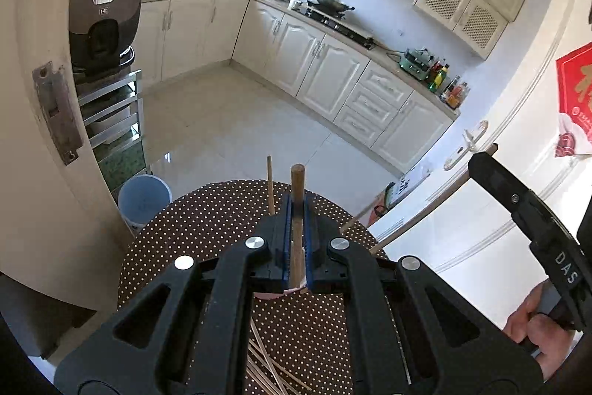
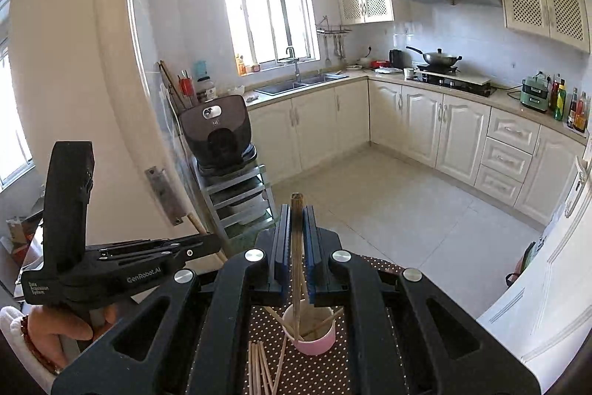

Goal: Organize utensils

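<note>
Partly done: left gripper [image 1: 296,232] and right gripper [image 2: 296,247] each clamp one chopstick above the pink cup [image 2: 314,335], several chopsticks [image 2: 261,369] remain loose on the table [image 1: 185,247]

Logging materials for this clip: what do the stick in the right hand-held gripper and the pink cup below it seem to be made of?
Stick: bamboo or wood by its look, matte tan with lengthwise grain, unvarnished.
Pink cup: probably glazed ceramic or smooth plastic; its even pink wall and white inside show no texture that would settle which.
</note>
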The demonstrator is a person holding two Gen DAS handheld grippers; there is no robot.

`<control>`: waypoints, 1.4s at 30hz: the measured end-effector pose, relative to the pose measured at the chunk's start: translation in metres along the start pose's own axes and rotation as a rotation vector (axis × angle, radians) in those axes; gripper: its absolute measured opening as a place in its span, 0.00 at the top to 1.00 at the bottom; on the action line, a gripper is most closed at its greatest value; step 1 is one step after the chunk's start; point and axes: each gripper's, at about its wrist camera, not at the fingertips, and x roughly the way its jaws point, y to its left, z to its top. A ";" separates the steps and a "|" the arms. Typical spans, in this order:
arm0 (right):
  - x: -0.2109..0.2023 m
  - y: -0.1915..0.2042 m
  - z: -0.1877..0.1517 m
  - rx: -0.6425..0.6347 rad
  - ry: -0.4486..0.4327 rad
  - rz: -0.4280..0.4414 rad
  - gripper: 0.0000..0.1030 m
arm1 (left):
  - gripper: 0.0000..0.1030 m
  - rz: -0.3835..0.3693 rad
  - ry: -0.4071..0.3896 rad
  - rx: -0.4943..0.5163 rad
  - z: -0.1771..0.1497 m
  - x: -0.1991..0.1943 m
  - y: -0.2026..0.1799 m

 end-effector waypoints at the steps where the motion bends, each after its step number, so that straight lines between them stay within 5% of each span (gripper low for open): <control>1: 0.001 -0.002 -0.001 0.001 0.000 0.000 0.95 | 0.94 0.007 0.002 0.000 0.001 0.004 0.000; 19: 0.047 -0.016 -0.037 0.019 0.143 0.003 0.95 | 0.94 0.049 0.137 0.031 -0.032 0.061 0.000; 36: 0.062 -0.013 -0.065 0.081 0.258 -0.020 0.93 | 0.93 0.057 0.213 0.059 -0.052 0.064 0.008; 39: 0.058 -0.012 -0.065 0.095 0.256 -0.034 0.93 | 0.84 0.052 0.215 0.059 -0.053 0.061 0.009; 41: 0.055 -0.011 -0.065 0.108 0.255 -0.037 0.87 | 0.49 0.049 0.205 0.057 -0.055 0.056 0.009; 42: 0.053 -0.011 -0.065 0.112 0.252 -0.045 0.83 | 0.44 0.052 0.186 0.056 -0.055 0.051 0.009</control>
